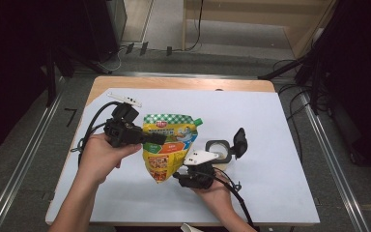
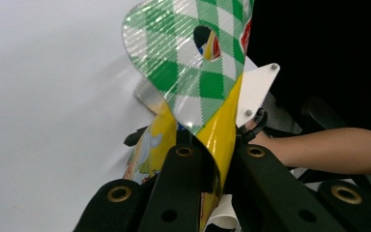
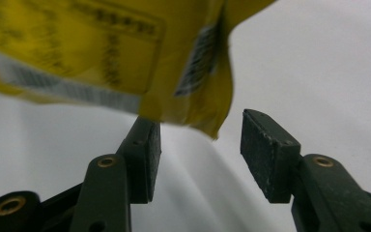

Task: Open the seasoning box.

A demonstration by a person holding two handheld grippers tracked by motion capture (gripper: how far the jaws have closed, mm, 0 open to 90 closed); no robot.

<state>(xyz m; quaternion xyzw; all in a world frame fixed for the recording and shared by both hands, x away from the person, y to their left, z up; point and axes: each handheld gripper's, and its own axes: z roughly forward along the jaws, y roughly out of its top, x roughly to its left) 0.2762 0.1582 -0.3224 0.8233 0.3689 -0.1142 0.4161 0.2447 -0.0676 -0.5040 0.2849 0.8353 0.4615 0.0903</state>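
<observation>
White-topped table, dark room: yellow spout pouch [image 1: 168,145] lifted over the middle, clamped in left gripper [image 1: 158,138].
Right gripper [image 1: 178,177] apart under pouch's bottom corner; close squarely, avoid crumpling.

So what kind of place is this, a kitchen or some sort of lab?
Most likely a lab or recording studio, not a kitchen: the table has a plain white cover, black curtains hang at both sides, and cables trail across the bare floor behind it.
</observation>
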